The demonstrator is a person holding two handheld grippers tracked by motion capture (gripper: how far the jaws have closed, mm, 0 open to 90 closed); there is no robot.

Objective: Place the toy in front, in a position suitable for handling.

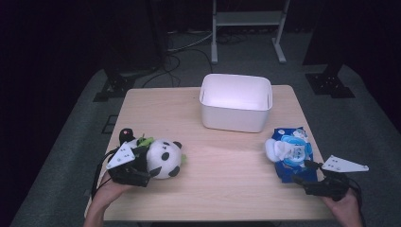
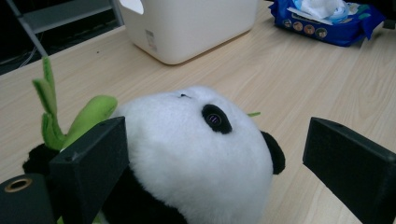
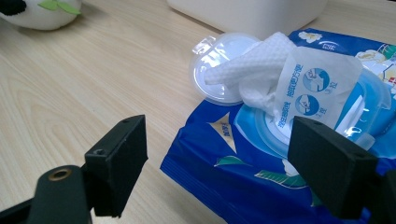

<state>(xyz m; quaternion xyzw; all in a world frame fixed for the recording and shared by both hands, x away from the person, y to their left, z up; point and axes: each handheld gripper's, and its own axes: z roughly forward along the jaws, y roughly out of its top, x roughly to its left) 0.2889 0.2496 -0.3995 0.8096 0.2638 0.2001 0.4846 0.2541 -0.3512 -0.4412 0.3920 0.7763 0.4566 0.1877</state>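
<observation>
Left gripper (image 1: 142, 163) sitting low at the near-left, jaws spread wide; right gripper (image 1: 307, 182) resting near-right, jaws likewise gaping.

We see a light wooden table (image 1: 222, 170) standing on grey carpet (image 1: 359, 127). Beyond the table's far edge the room falls into darkness. Behind the table, a white metal frame (image 1: 247, 28) rests its two feet on the carpet, and black cables (image 1: 189, 49) trail across the floor to the frame's left. Black stand bases (image 1: 113, 87) sit off the table's far left corner, another (image 1: 331, 82) off its far right corner.
</observation>
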